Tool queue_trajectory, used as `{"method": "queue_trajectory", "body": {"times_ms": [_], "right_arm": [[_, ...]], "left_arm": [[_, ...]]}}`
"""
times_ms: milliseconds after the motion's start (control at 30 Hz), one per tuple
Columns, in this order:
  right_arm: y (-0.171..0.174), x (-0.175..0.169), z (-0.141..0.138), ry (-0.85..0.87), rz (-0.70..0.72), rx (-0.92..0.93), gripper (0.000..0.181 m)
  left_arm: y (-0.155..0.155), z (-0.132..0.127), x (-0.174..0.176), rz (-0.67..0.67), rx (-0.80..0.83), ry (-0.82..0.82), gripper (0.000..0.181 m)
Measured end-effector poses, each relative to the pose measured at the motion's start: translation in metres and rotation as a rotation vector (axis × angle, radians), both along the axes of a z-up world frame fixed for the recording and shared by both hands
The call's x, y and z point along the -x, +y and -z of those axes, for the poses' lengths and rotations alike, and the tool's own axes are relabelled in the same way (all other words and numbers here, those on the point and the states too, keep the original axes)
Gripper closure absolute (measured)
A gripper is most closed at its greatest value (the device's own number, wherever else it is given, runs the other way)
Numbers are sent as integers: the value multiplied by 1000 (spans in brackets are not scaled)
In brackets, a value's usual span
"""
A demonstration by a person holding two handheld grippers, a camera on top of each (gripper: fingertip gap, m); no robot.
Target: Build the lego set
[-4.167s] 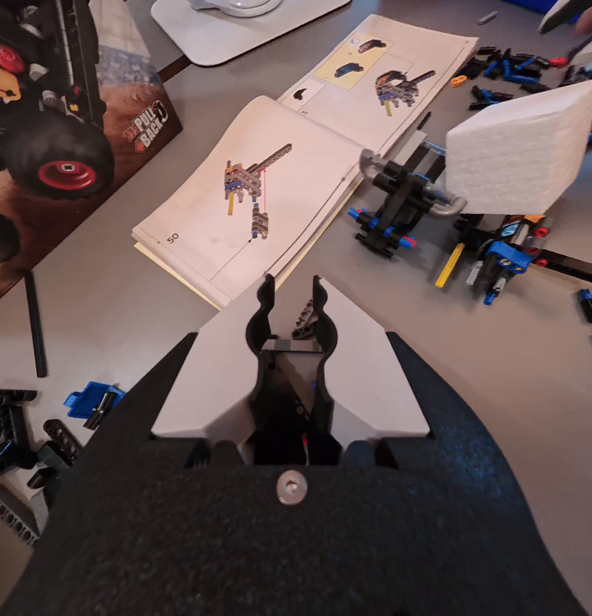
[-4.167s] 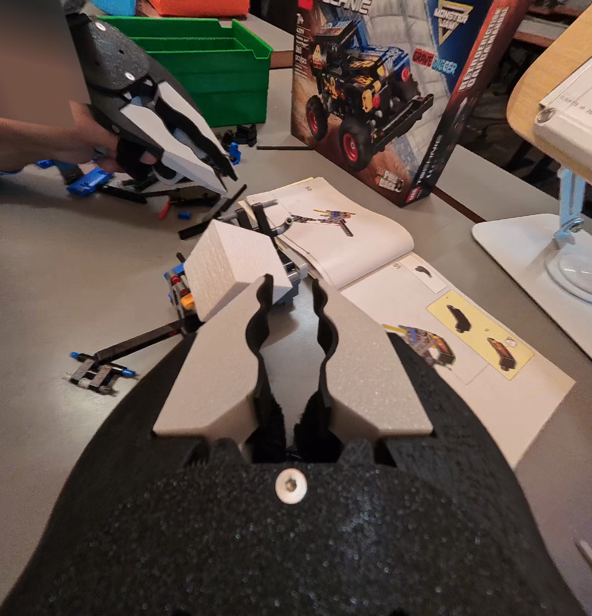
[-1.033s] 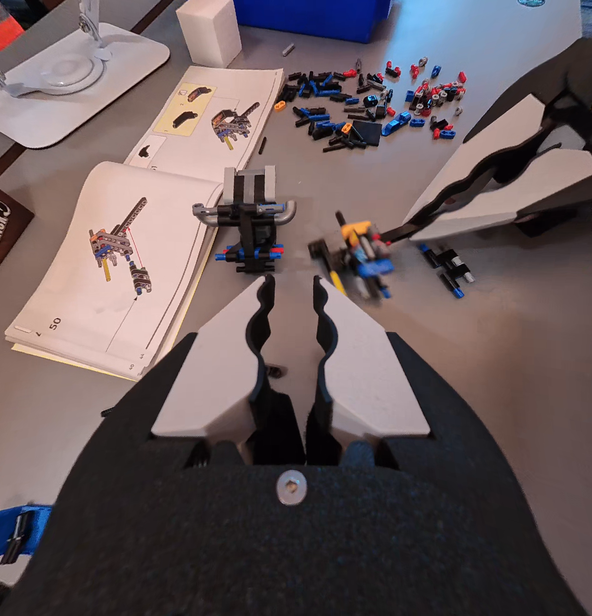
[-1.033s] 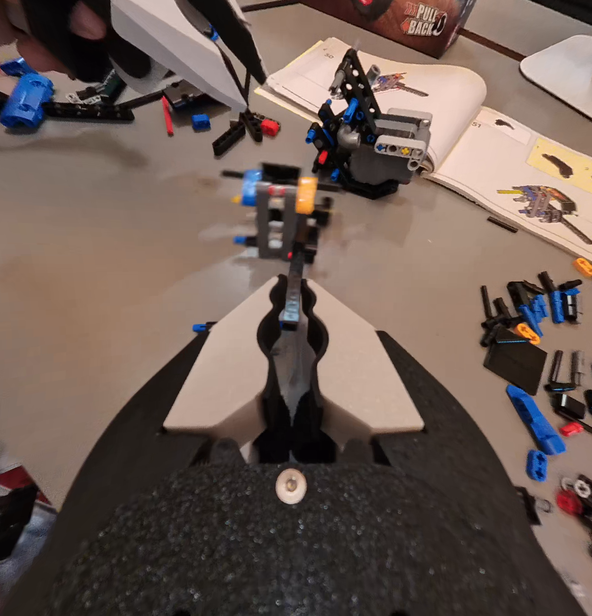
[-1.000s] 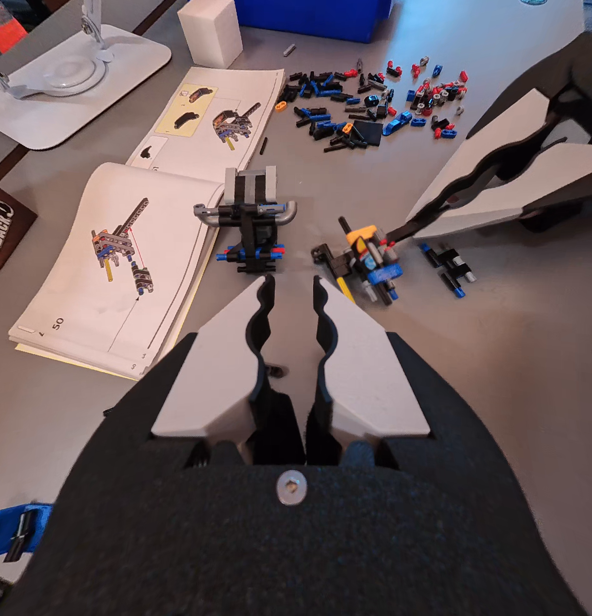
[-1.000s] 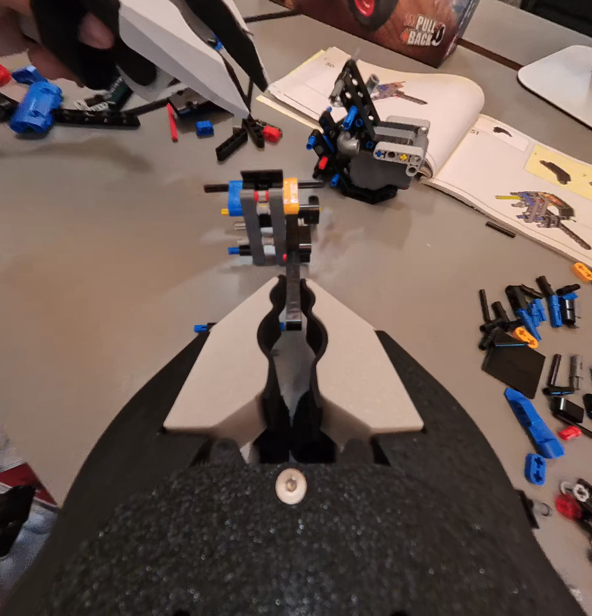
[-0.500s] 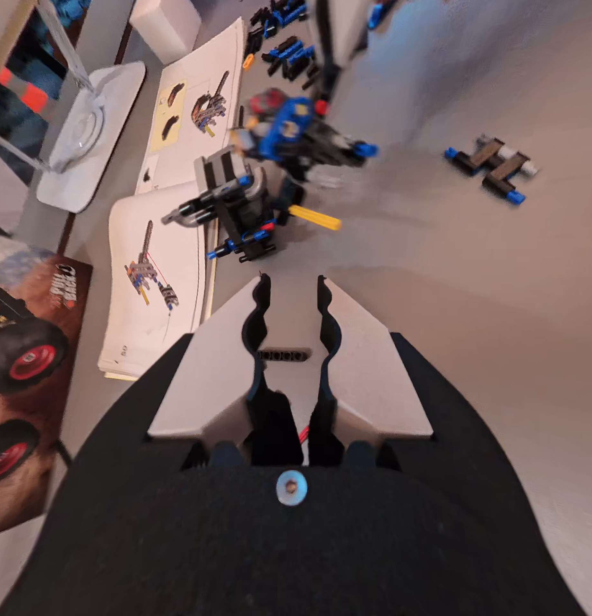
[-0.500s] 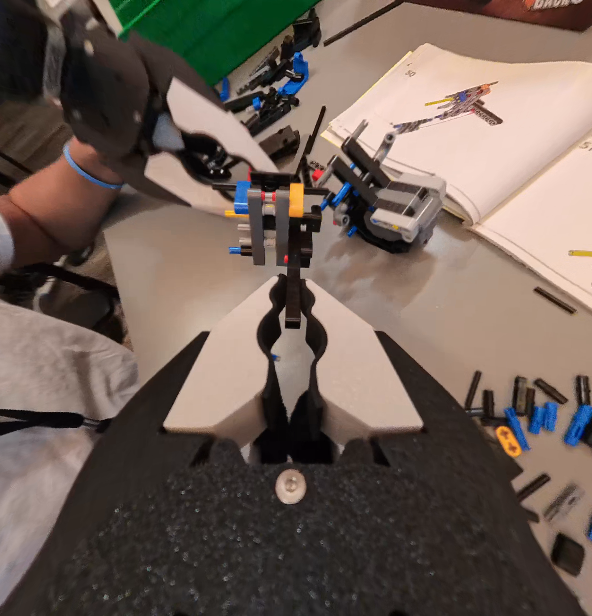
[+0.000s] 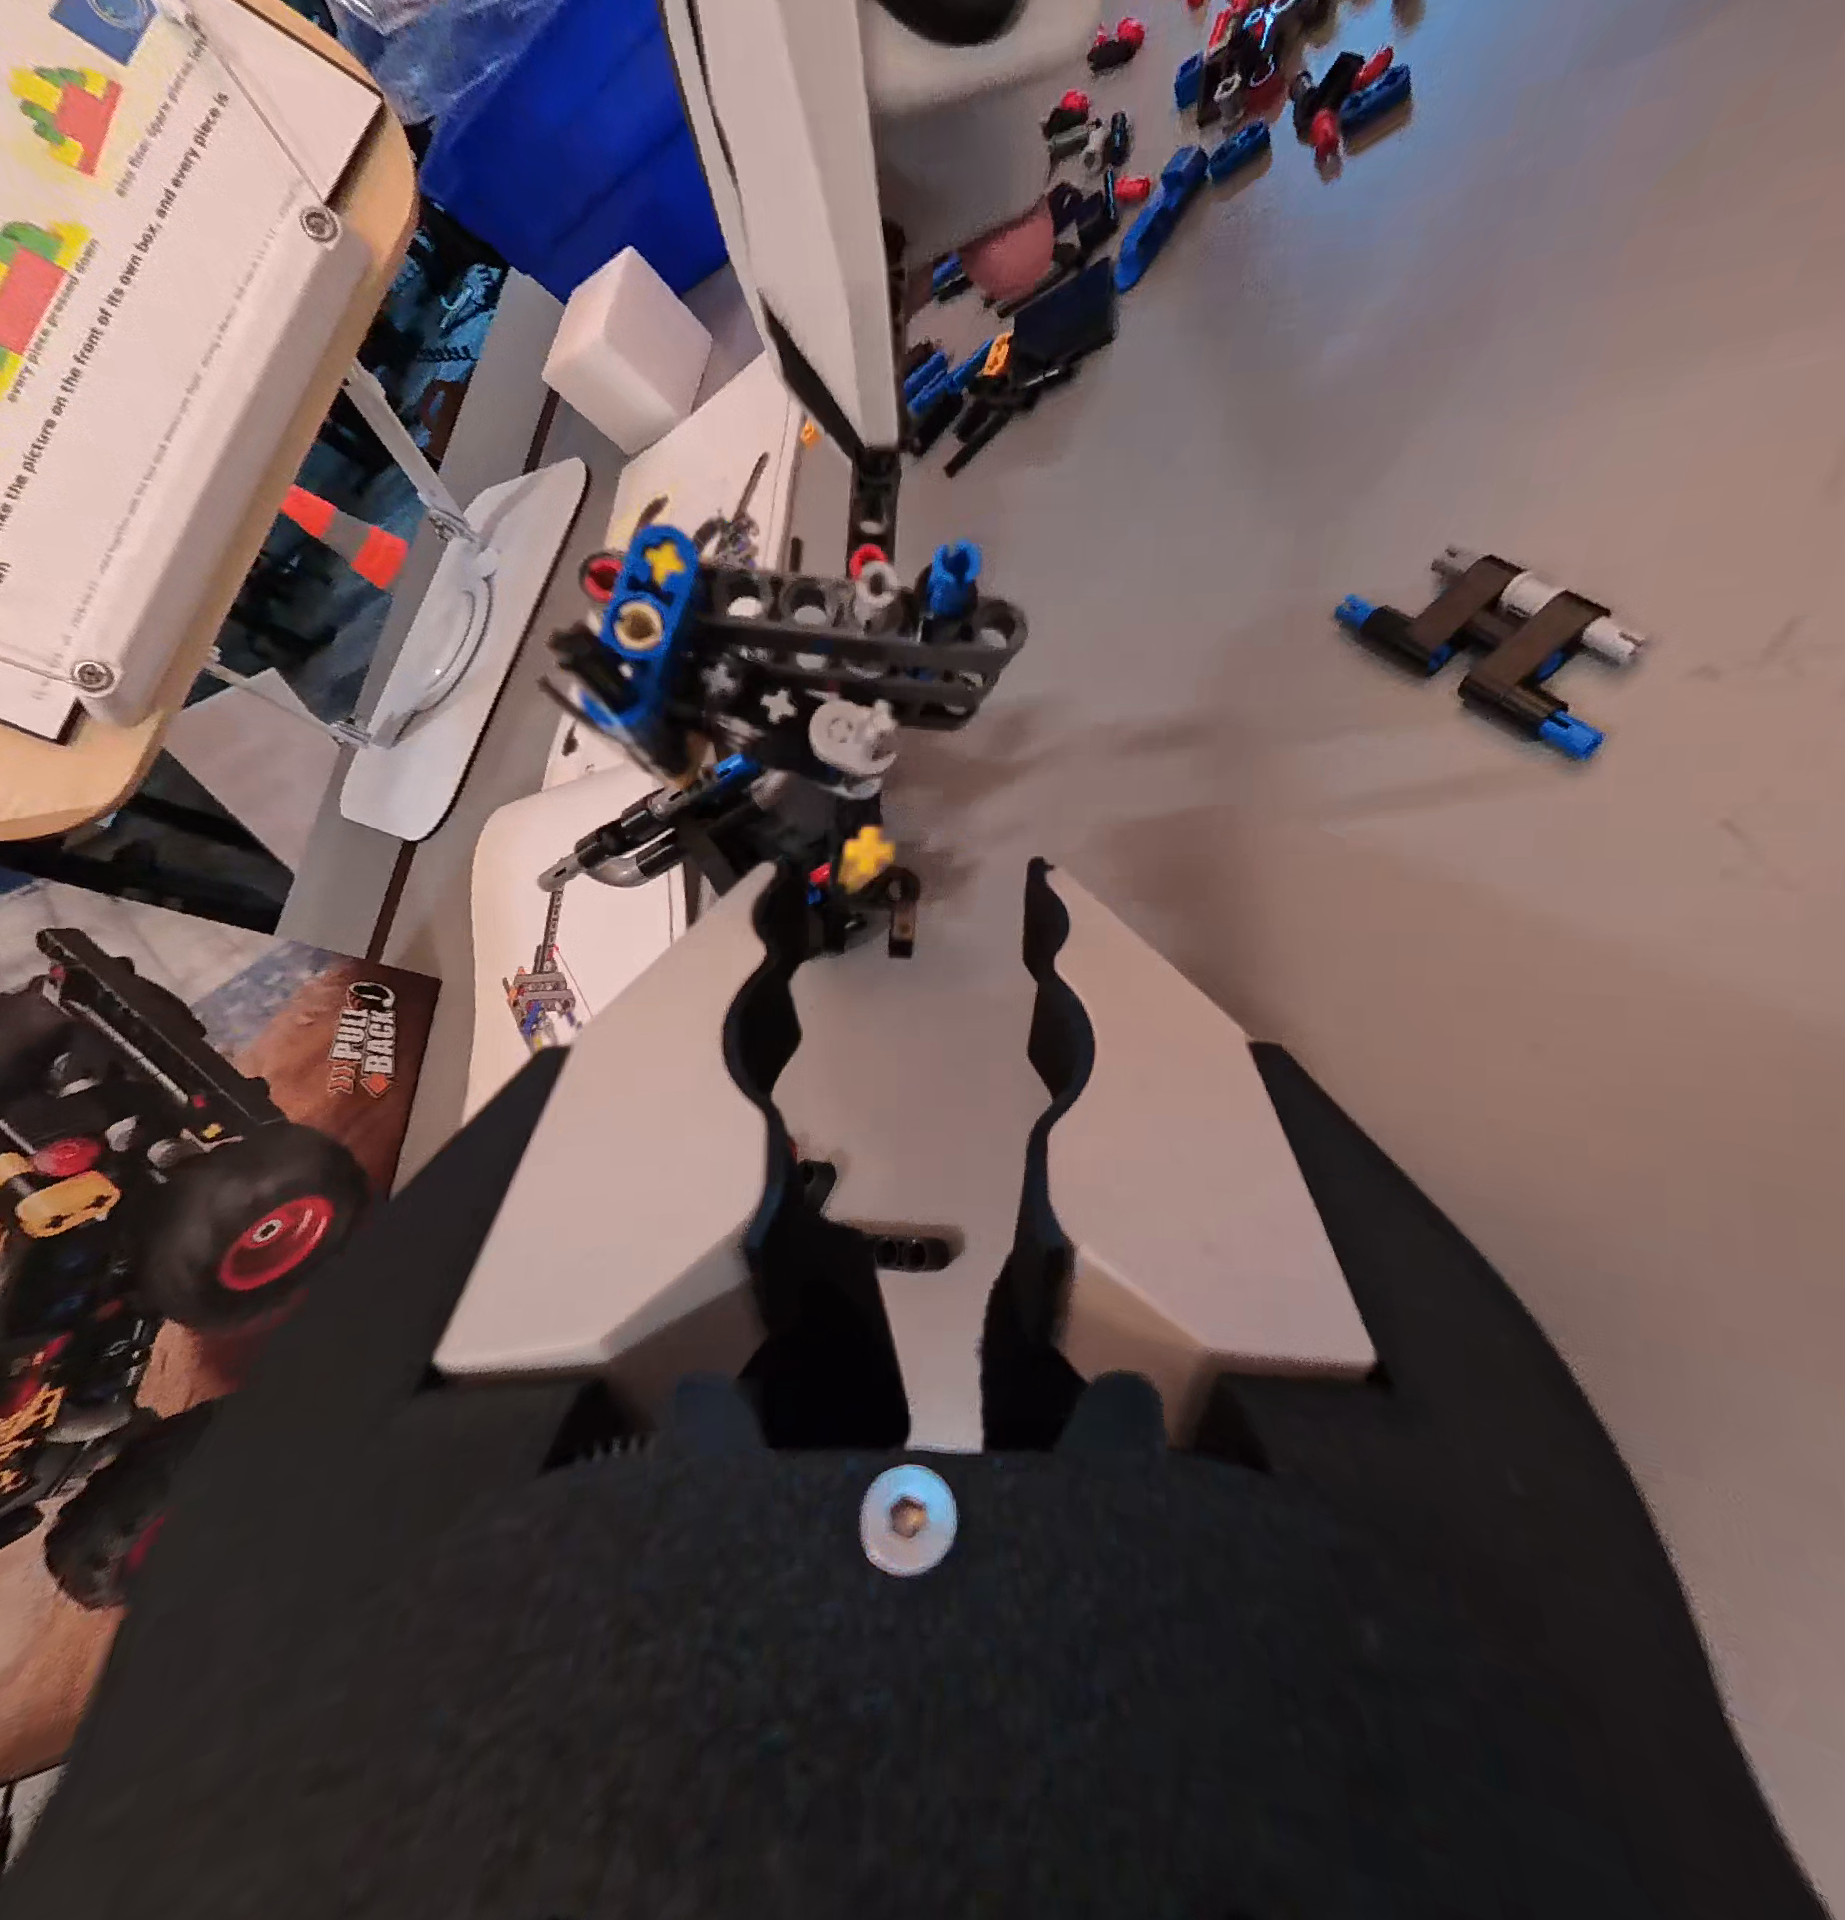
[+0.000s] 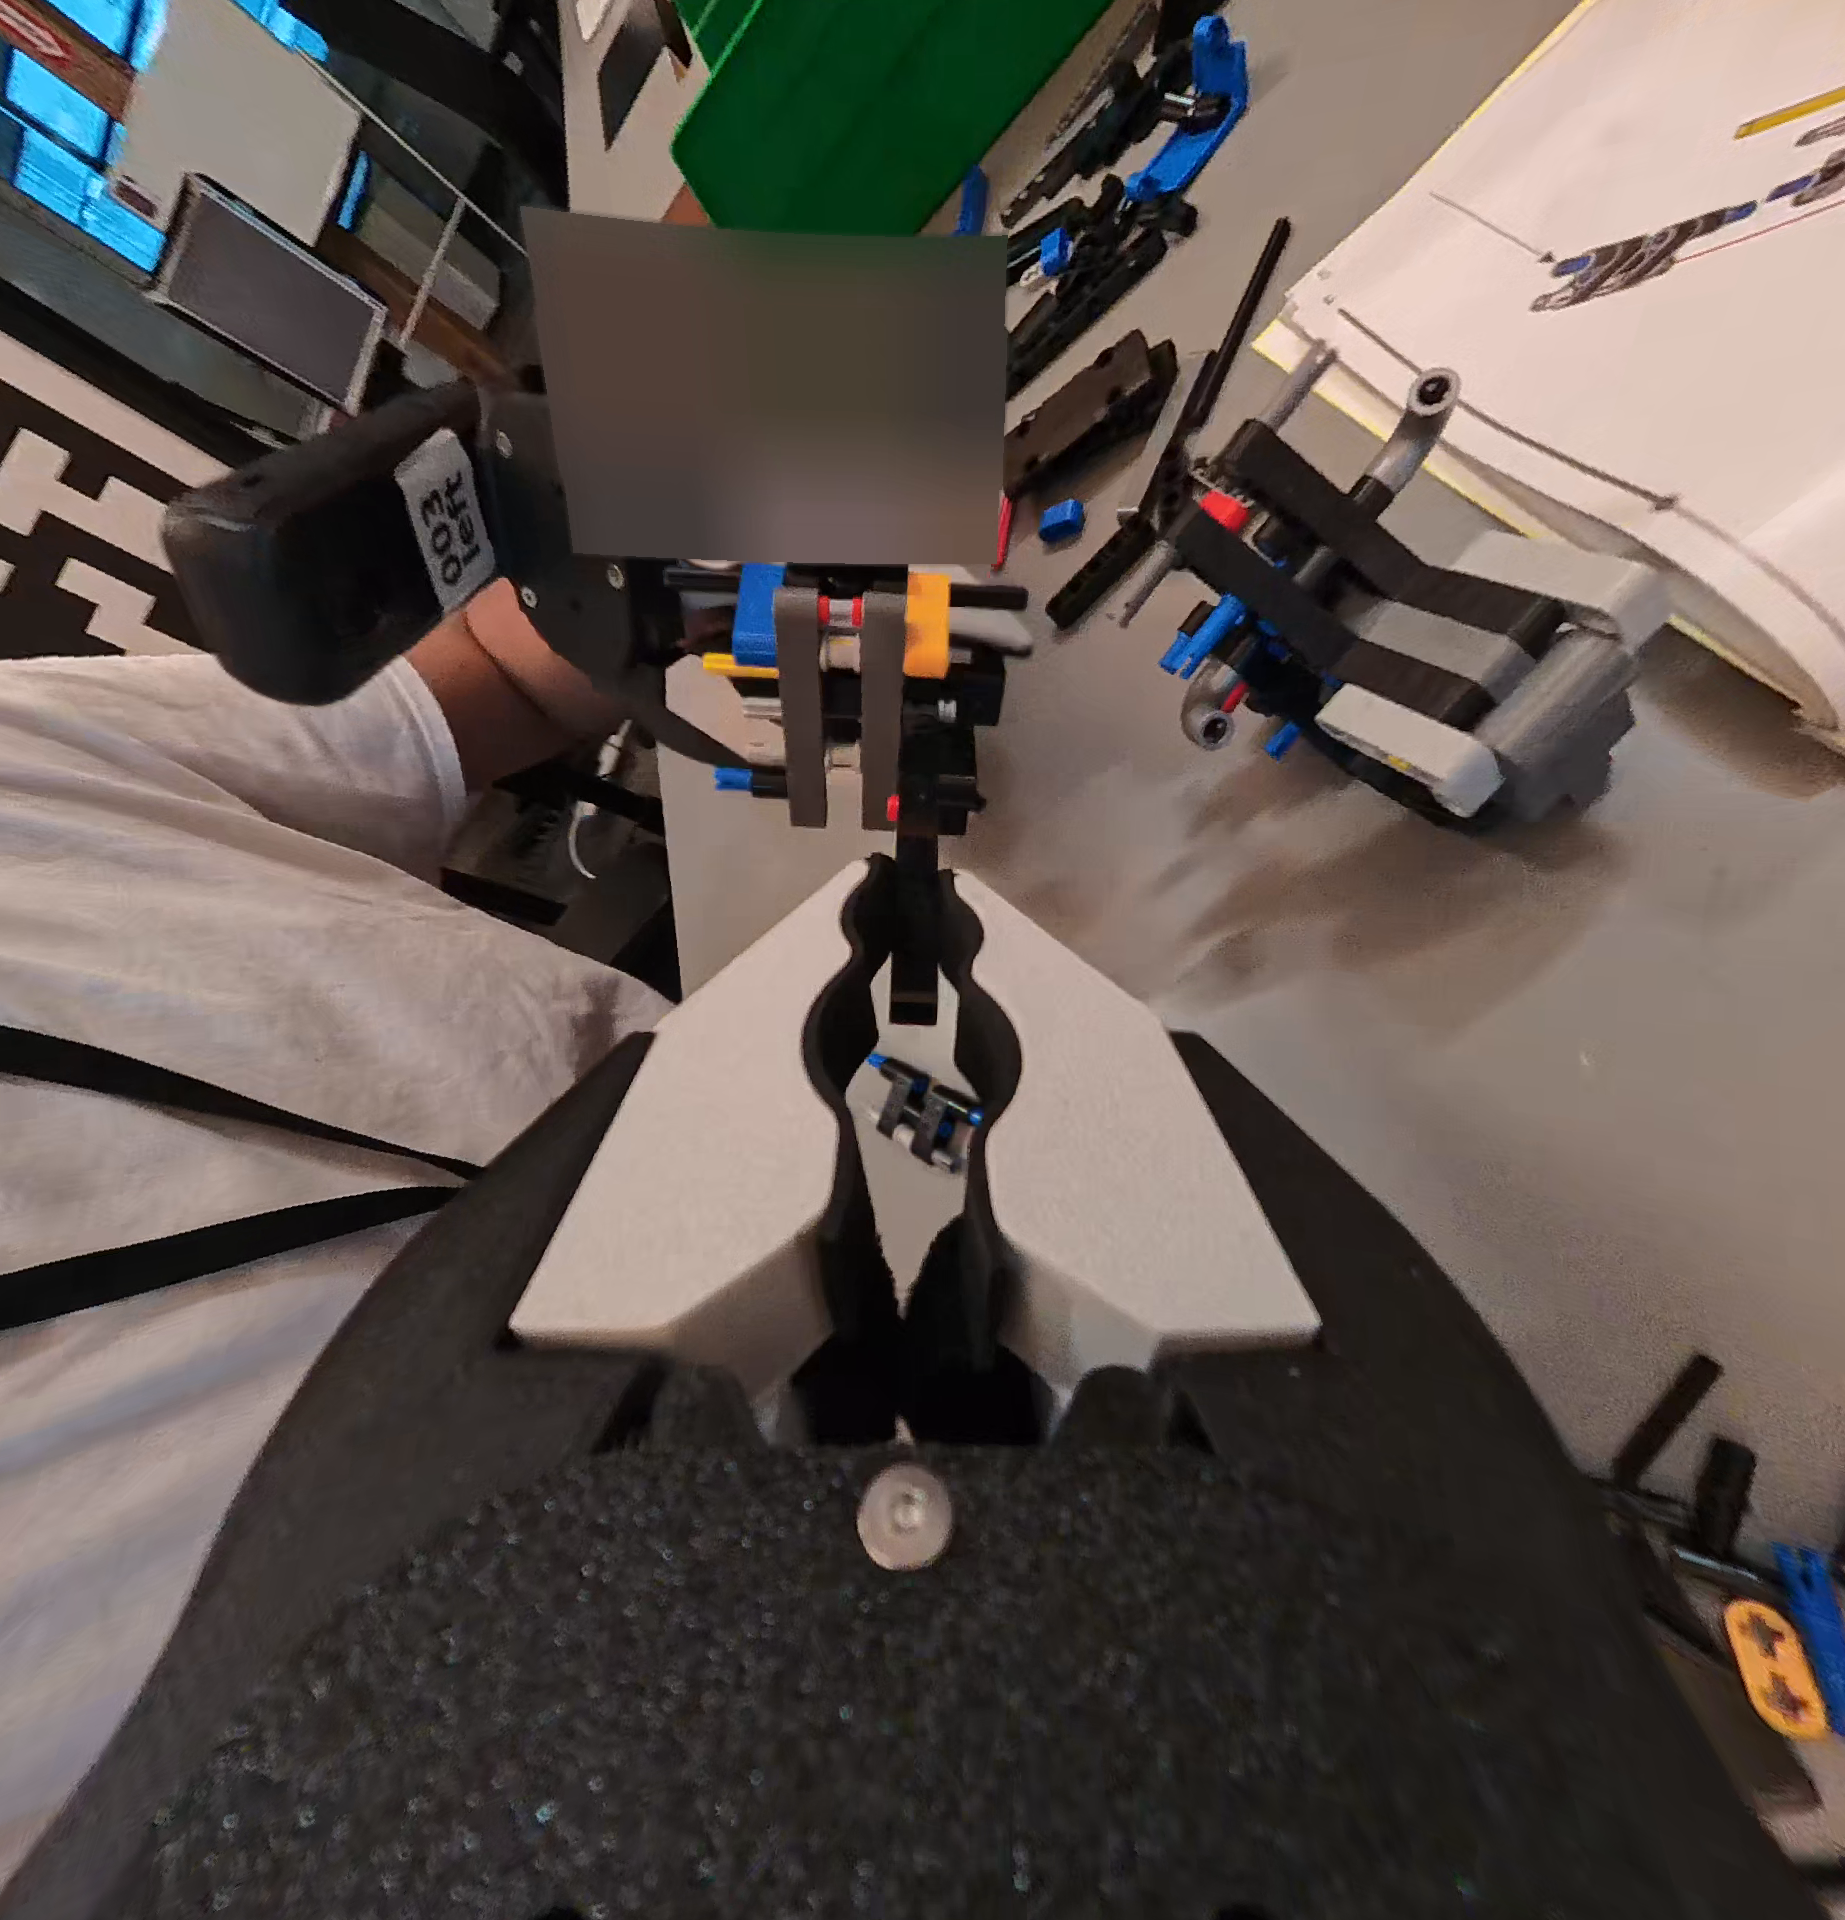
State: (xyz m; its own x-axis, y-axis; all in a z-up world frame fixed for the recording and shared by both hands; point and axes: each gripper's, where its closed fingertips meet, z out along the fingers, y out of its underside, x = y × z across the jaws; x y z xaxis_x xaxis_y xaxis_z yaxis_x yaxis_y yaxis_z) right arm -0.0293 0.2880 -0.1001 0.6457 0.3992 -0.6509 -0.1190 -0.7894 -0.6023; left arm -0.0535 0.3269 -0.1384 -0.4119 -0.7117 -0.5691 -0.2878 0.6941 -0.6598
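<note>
Sticking from R tool [image 10: 913,878]: subassy [image 10: 861,691]

- Right gripper [image 9: 876,436] in the left wrist view: cut off by the top edge at 12 o'clock — only its pale fingers show.
- Subassembly [image 10: 861,696]: its far side is hidden behind the mosaic patch, so whether the left gripper [image 9: 902,904] touches it cannot be told.
- Manual [image 9: 575,894]: mostly hidden behind the left gripper and the subassembly, at 10 o'clock.
- Box [image 9: 159,1195]: cut off at the 9 o'clock edge.
- Loose parts [image 9: 1209,125] at 1 o'clock — blurred, too small to sort.
</note>
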Motion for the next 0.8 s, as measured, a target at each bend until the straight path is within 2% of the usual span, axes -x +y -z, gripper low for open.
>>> {"method": "queue_trajectory", "body": {"times_ms": [133, 233, 367, 433, 533, 633, 700, 800], "right_arm": [[4, 3, 1, 49, -15, -1, 175], [10, 4, -3, 61, -16, -55, 174], [9, 13, -20, 95, -70, -238, 167], [8, 16, -29, 80, -83, -375, 155], [7, 12, -36, 27, -68, -523, 155], [2, 8, -42, -3, -68, -634, 146], [1, 0, -39, -104, -60, -713, 140], [-3, -7, -30, -306, -102, -834, 140]], "left_arm": [[3, -9, -7, -56, -20, -78, 164], [8, -10, -9, -92, -26, -104, 167], [4, -16, -10, -84, 72, -134, 173], [0, -16, -10, -72, 110, -137, 175], [-6, -14, -10, -50, 174, -115, 176], [-7, -13, -10, -51, 222, -86, 176], [-3, -9, -10, -61, 240, -53, 176], [3, -4, -9, -74, 263, -18, 176]]}}
